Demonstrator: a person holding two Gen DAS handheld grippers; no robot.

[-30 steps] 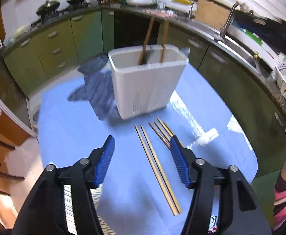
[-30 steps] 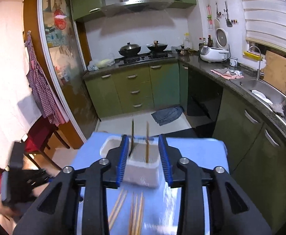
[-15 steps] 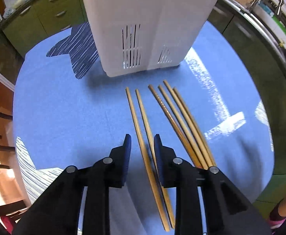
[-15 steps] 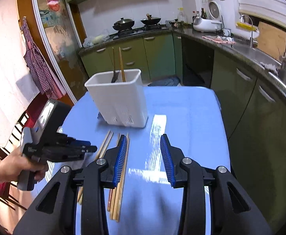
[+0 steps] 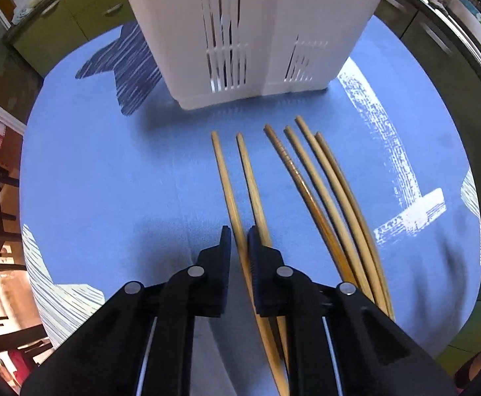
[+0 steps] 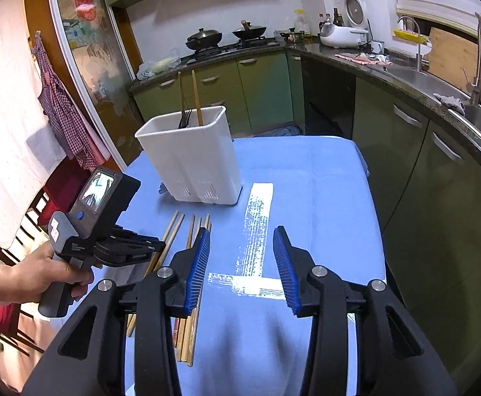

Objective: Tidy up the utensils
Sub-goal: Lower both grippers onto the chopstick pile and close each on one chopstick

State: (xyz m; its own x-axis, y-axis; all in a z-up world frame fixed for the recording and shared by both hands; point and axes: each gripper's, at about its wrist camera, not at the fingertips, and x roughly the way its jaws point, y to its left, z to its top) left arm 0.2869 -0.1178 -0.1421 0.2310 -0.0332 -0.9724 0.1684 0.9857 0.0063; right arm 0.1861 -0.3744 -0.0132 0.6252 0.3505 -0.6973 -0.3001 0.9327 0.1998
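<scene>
Chopsticks (image 5: 309, 191), six of them, are lying on the blue tabletop (image 5: 108, 178) just in front of the white holder (image 5: 250, 33). Two more are standing inside it. The left tongs (image 5: 239, 236) are closing narrowly around the leftmost chopstick (image 5: 227, 181), while the right tongs (image 6: 242, 264) are hovering wide open, holding nothing.

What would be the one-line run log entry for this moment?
left gripper: shut on leftmost wooden chopstick | right gripper: open, idle | white slotted plastic holder: upright
</scene>
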